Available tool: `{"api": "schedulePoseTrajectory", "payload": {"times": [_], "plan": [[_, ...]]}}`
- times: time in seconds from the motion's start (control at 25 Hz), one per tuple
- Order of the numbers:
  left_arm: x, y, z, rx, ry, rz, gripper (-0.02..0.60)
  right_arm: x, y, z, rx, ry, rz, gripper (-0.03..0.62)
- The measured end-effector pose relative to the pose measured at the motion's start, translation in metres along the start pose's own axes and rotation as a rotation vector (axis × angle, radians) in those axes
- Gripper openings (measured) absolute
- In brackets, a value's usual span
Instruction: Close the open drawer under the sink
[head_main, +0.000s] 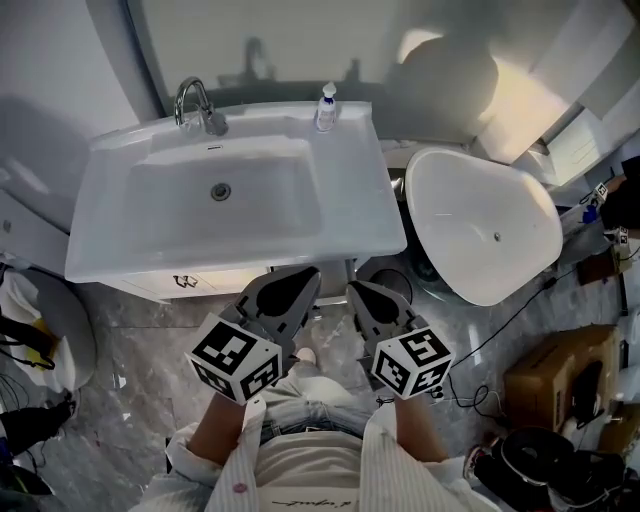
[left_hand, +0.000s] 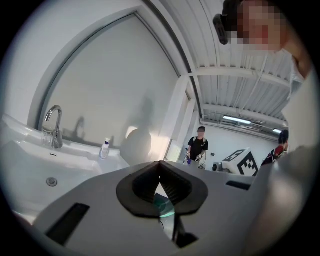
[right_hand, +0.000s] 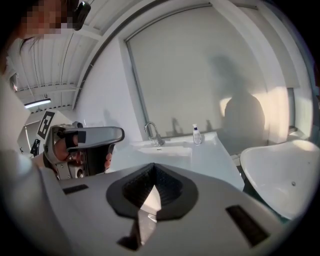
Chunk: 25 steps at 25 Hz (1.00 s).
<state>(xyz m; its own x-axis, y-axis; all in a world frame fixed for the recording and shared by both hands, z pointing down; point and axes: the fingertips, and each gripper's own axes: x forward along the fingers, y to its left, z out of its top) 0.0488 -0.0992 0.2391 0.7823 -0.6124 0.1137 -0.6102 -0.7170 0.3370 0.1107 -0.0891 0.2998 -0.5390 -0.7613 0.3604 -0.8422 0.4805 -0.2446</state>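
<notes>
Drawer: the drawer (head_main: 215, 281) showed only as a pale flat strip just under the front rim of the sink (head_main: 120, 190). From above I could not tell how far it stood out.
Left gripper: the left gripper (head_main: 288, 297) was held just in front of the sink's front edge. Its ribbed pads were pressed tip to tip, with nothing between them.
Right gripper: the right gripper (head_main: 378, 303) was alongside, nearer the sink's right corner. It was likewise clenched on nothing.
Step in hand: this looked like the approach, since neither gripper touched the drawer front.
Doing it well: closed jaws probably made a good blunt pusher. It seemed best to lower both tips below the sink rim and set them flat on the front, one either side of the sink's middle. A level push straight toward the sink's back wall, eased off near the end, would keep the drawer from skewing or slamming.
Sink: it was glossy white and rectangular, with a shallow bowl and rounded corners. It looked hard and slippery.
Faucet: the faucet (head_main: 195, 102) was a curved chrome spout at the sink's back left.
Bottle: a small clear pump bottle (head_main: 326, 108) stood at the sink's back right.
Basin: a smooth, white, rounded-triangle basin (head_main: 485, 225) sat to the right of the sink.
Floor: the floor (head_main: 130, 360) in front of the sink was grey veined stone.
</notes>
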Motion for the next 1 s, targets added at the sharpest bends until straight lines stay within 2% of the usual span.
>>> {"api": "schedulePoseTrajectory", "payload": {"times": [0.64, 1.0], "plan": [[-0.005, 0.016, -0.008, 0.006, 0.051, -0.006, 0.015, 0.012, -0.002, -0.002, 0.05, -0.006, -0.04, 0.009], [0.0, 0.032, -0.042, -0.033, 0.125, -0.016, 0.015, 0.031, -0.01, -0.027, 0.078, 0.042, -0.063, 0.009]]}}
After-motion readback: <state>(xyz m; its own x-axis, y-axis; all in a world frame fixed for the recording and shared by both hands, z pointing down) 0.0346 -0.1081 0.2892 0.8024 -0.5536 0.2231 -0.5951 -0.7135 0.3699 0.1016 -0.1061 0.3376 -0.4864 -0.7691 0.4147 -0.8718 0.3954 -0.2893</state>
